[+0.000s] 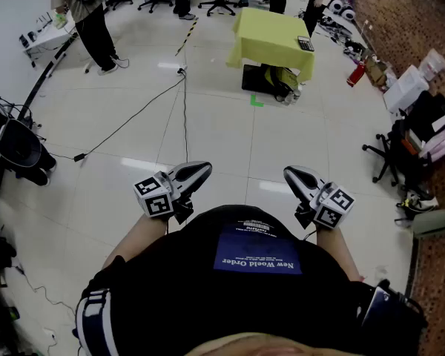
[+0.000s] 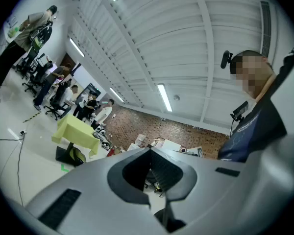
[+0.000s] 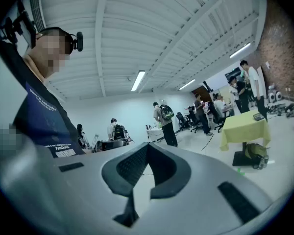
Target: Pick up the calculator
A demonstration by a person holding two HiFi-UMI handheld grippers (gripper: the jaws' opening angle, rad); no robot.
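Calculator [image 1: 305, 44]: on desk [image 1: 263, 39], far ahead of both jaws; long axis unclear. Left gripper [image 1: 202, 170], right gripper [image 1: 292, 175]: jaws pressed together, empty. Right judged slightly nearer.

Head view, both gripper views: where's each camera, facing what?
Head view: on the person's head, steeply down; shows chest, left hand-held gripper, right hand-held gripper, yellow table ahead.
Left gripper view: on that hand-held gripper, along shut jaws toward brick wall; torso at right.
Right gripper view: likewise, toward standing people; torso at left.
All share the yellow table.
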